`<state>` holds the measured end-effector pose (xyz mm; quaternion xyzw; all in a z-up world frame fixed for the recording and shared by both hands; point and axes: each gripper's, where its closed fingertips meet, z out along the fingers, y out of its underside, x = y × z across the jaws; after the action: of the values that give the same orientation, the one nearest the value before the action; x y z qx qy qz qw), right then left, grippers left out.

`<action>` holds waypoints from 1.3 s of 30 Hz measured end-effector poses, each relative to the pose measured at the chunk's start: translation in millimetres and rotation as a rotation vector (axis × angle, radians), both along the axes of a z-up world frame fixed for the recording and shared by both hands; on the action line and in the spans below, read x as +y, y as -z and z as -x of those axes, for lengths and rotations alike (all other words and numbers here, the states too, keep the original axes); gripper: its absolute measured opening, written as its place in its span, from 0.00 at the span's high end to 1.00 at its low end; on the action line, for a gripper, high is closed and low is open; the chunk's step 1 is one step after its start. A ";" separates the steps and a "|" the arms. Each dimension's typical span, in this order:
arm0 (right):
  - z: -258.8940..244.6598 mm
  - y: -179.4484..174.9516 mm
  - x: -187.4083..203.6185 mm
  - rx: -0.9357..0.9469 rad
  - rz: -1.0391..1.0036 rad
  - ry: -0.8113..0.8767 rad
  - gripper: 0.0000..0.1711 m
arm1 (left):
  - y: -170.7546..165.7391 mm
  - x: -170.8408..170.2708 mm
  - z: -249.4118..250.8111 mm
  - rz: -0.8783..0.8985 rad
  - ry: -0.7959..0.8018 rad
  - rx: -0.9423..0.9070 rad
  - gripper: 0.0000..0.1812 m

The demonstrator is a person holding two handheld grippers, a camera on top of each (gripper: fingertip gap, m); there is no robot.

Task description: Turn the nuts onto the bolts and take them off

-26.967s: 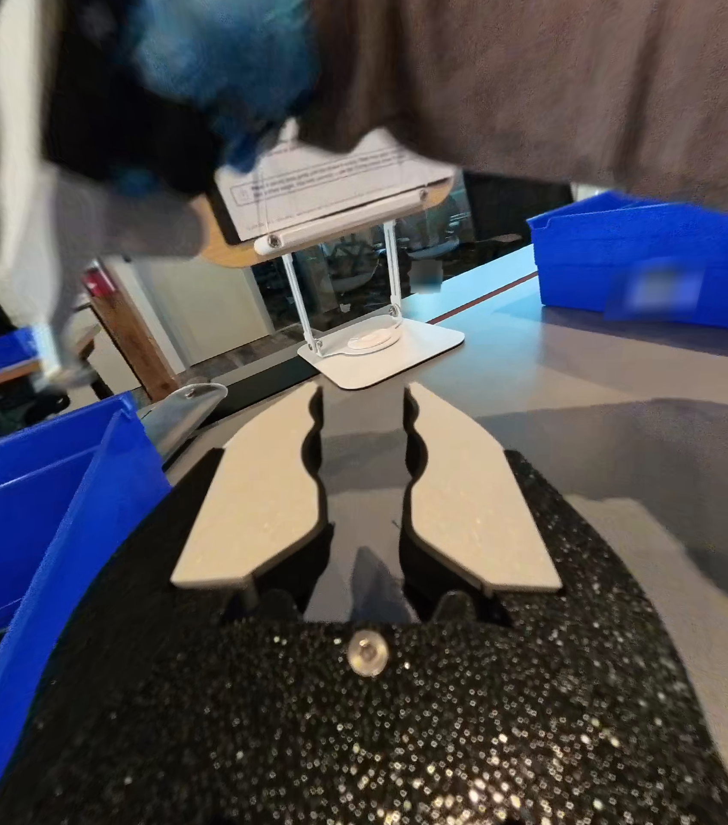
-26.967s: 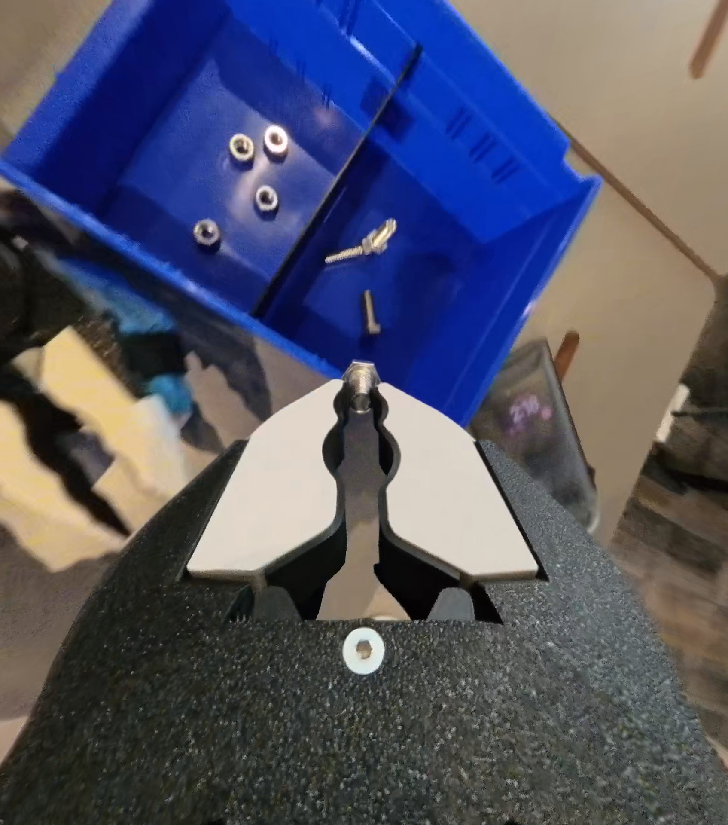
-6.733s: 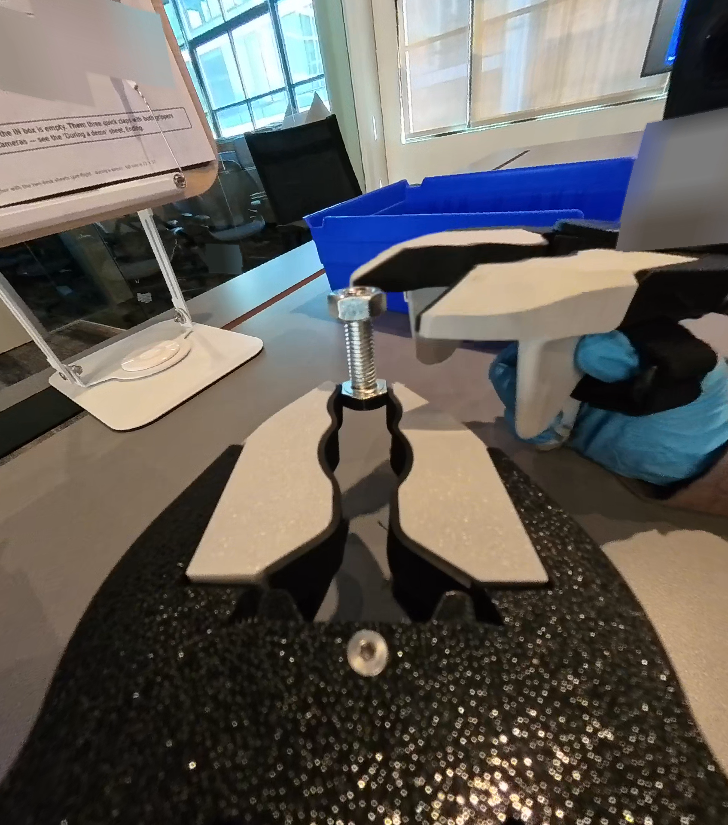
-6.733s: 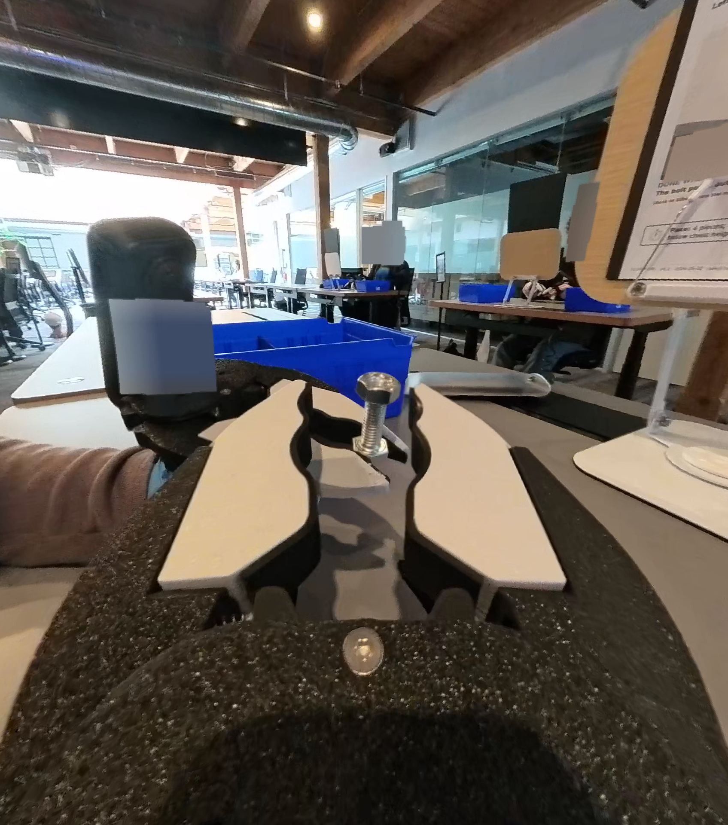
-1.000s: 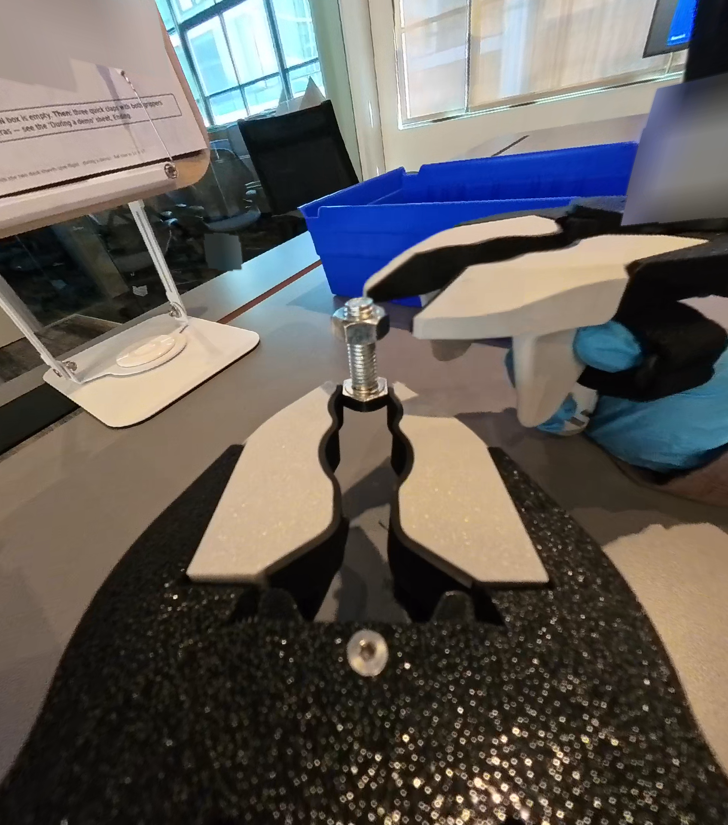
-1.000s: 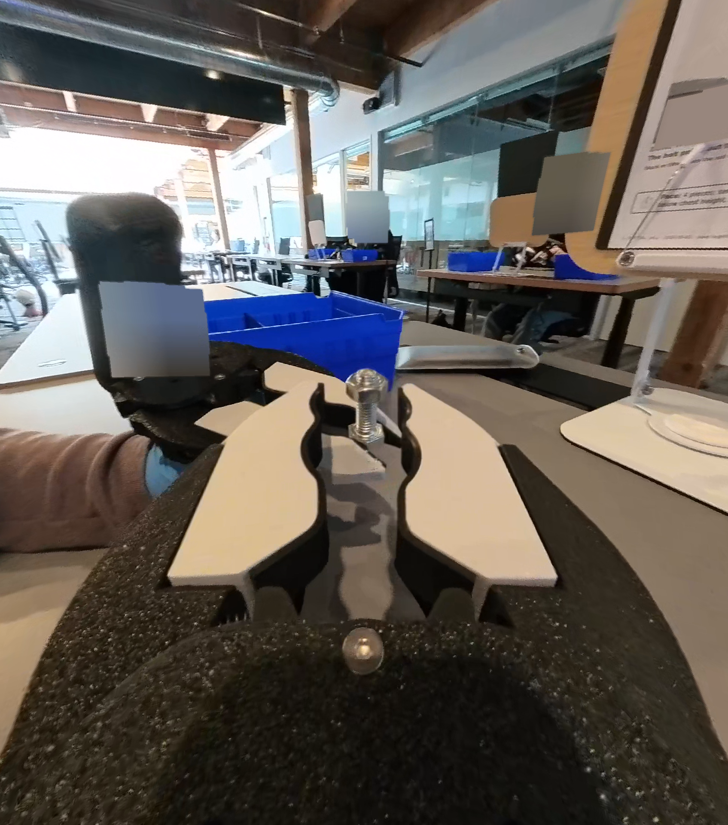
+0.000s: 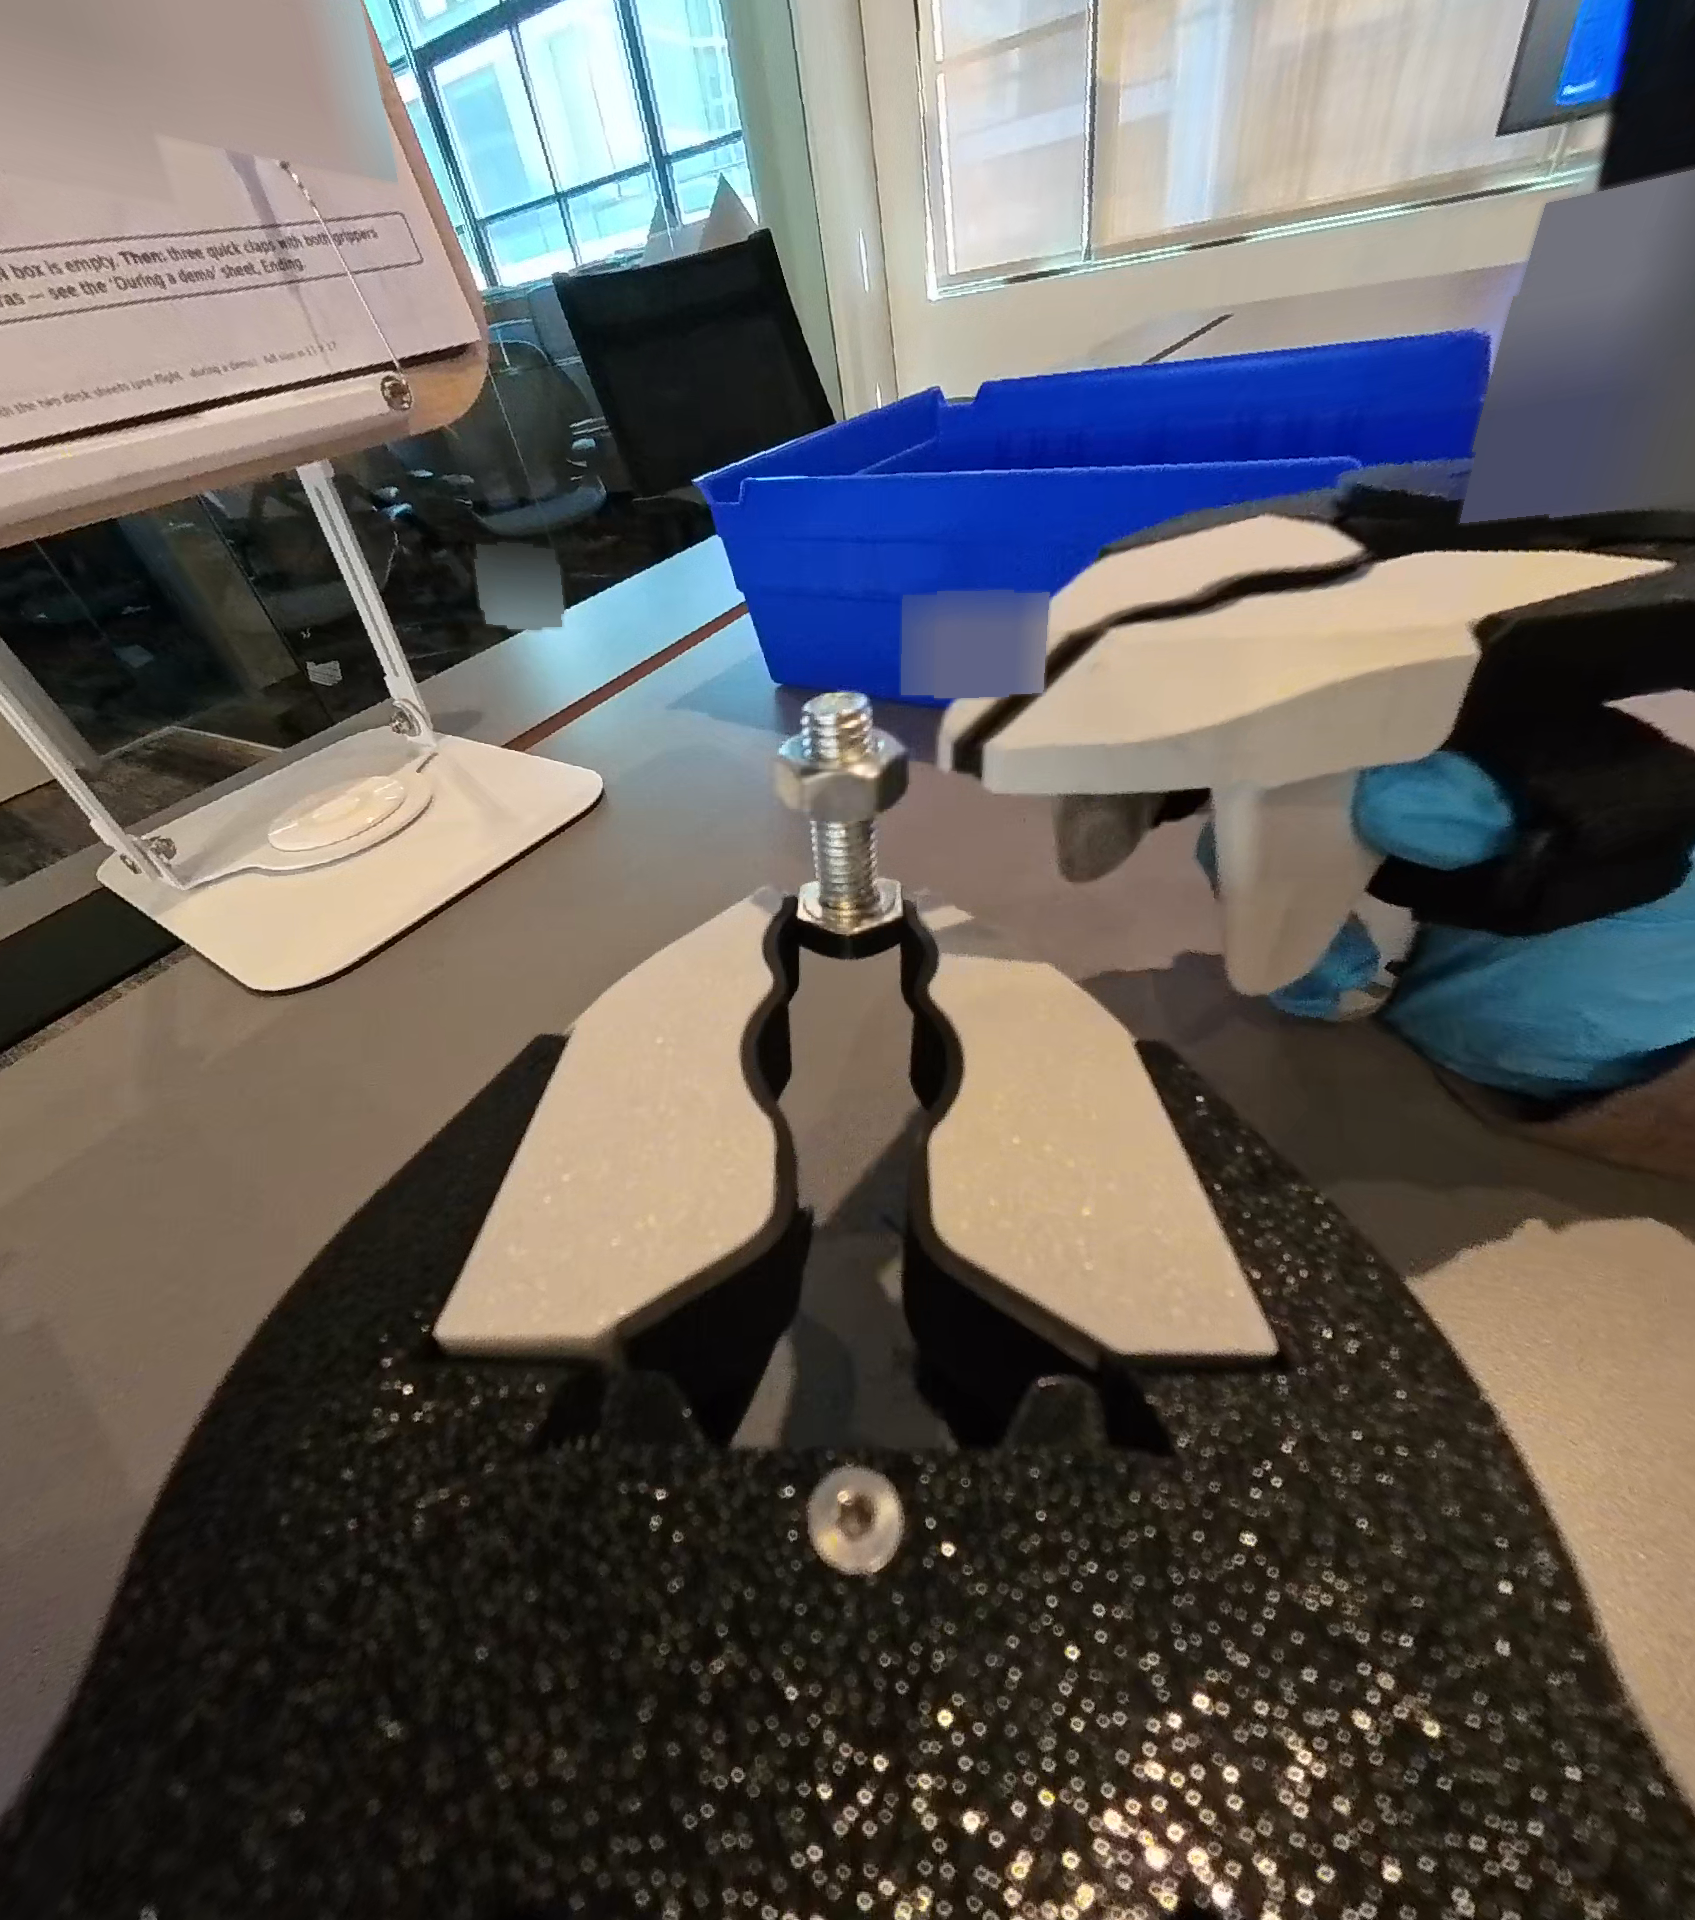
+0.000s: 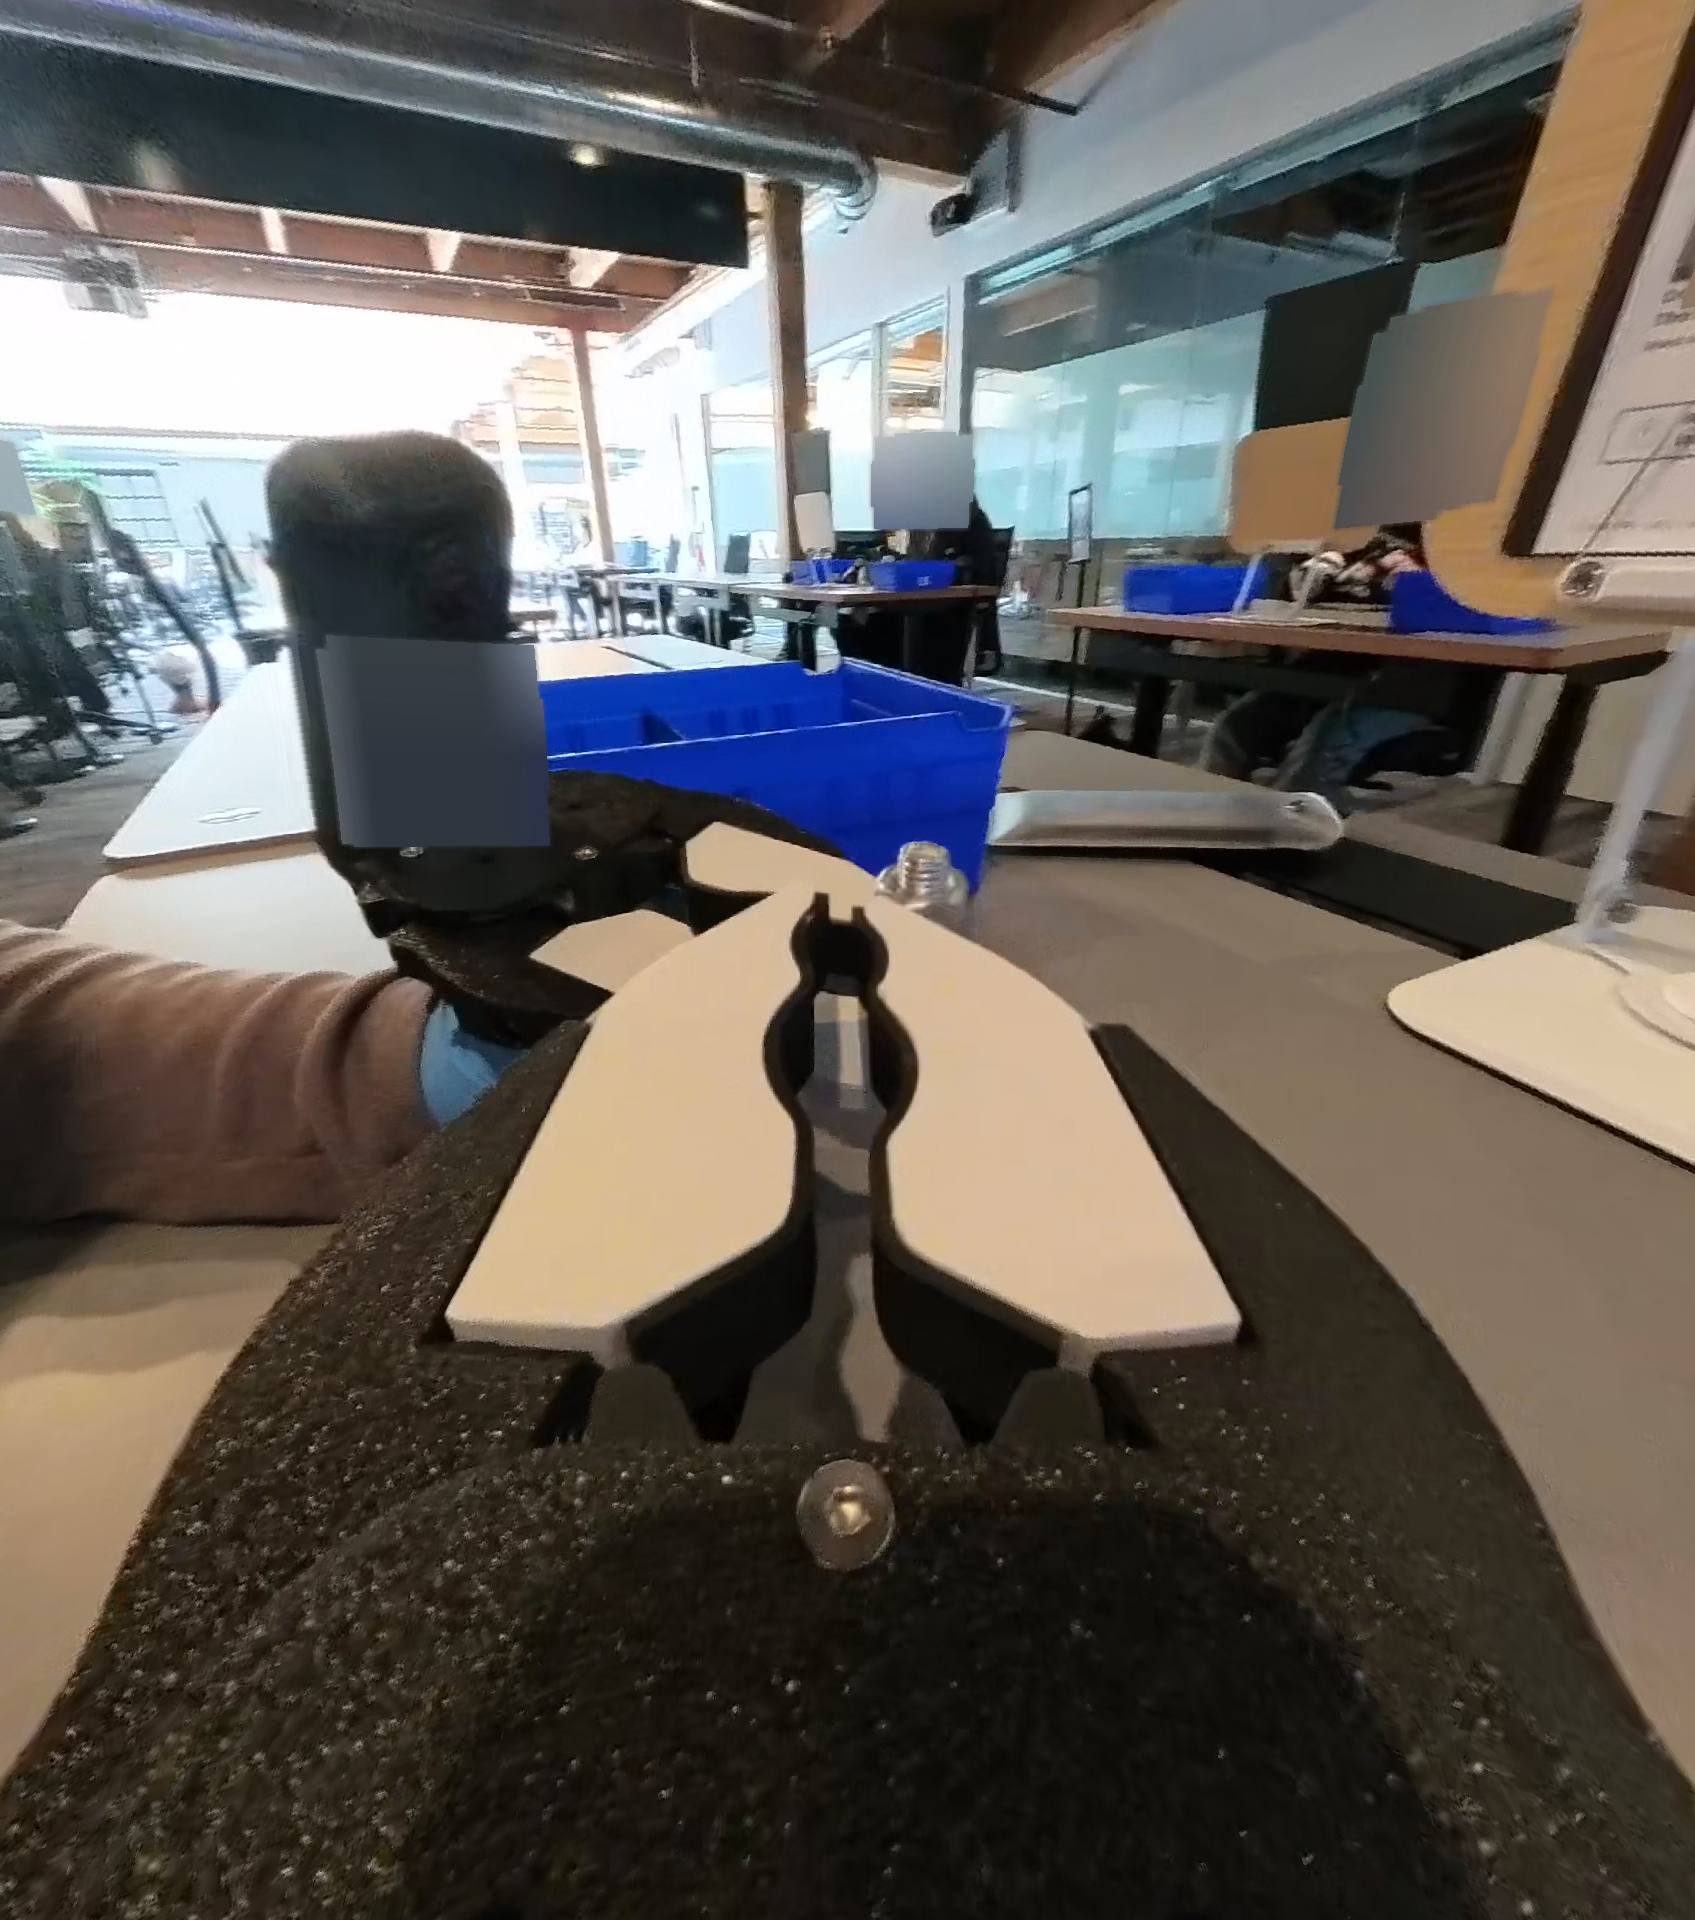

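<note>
My left gripper [image 7: 848,925] is shut on the hex head of a steel bolt [image 7: 841,857] and holds it upright above the grey table [image 7: 199,1143], thread end up. A steel nut [image 7: 841,781] sits near the top of the thread, with a little thread showing above it. My right gripper [image 7: 968,743] is level with the nut, just to its right and apart from it, shut and empty. In the right wrist view my right gripper [image 8: 832,920] is closed, and the nut [image 8: 918,881] shows just beyond its right fingertip. The left gripper [image 8: 614,883] lies behind it.
A blue bin [image 7: 1082,520] stands behind the right gripper; another blue bin [image 8: 801,748] stands behind the left one. A sign on a clear stand with a white base [image 7: 355,831] is at the back left. A flat metal piece [image 8: 1155,821] lies by the bin. The tips of one gripper are about 5 centimeters away from the tips of the other.
My right gripper was open around the nut; now it is shut and drawn back to the right. The thread end now shows above the nut. The left gripper holds still.
</note>
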<state>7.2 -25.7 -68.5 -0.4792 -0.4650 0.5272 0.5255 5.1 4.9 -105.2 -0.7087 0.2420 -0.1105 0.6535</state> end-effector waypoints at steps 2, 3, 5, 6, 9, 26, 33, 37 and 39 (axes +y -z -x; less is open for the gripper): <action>-0.2 -1.4 2.9 0.008 -0.013 0.029 0.93 | 0.0 0.0 -0.2 -0.001 0.000 0.003 0.90; 0.2 -1.6 4.9 0.010 -0.017 0.046 0.90 | 0.2 0.0 -0.3 -0.001 0.001 0.004 0.90; 1.2 -2.0 9.0 0.015 -0.023 0.074 0.84 | 0.3 0.0 -0.4 -0.001 0.001 0.006 0.90; 2.0 -1.6 11.1 0.014 -0.022 0.086 0.82 | 0.3 0.0 -0.4 -0.001 0.001 0.006 0.90; 3.8 1.0 10.5 0.000 -0.002 0.071 0.82 | 0.2 0.1 -0.4 -0.001 0.000 0.005 0.90; 1.0 -3.3 14.9 -0.012 -0.127 0.199 0.93 | 7.2 0.4 -5.3 -0.012 -0.017 0.112 0.90; 1.1 0.8 16.6 -0.024 -0.057 0.164 0.95 | 8.9 0.3 -6.3 -0.019 -0.021 0.144 0.90; 1.3 1.1 15.8 -0.030 -0.011 0.141 0.95 | 8.7 0.1 -6.2 -0.026 -0.025 0.151 0.90; 0.6 1.2 17.5 -0.030 0.024 0.133 0.95 | 8.1 -0.2 -6.3 -0.034 -0.026 0.153 0.90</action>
<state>6.6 -8.2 -69.8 -0.5232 -0.4334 0.4894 0.5467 11.4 4.7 -113.2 -0.7070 0.2836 -0.0436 0.6463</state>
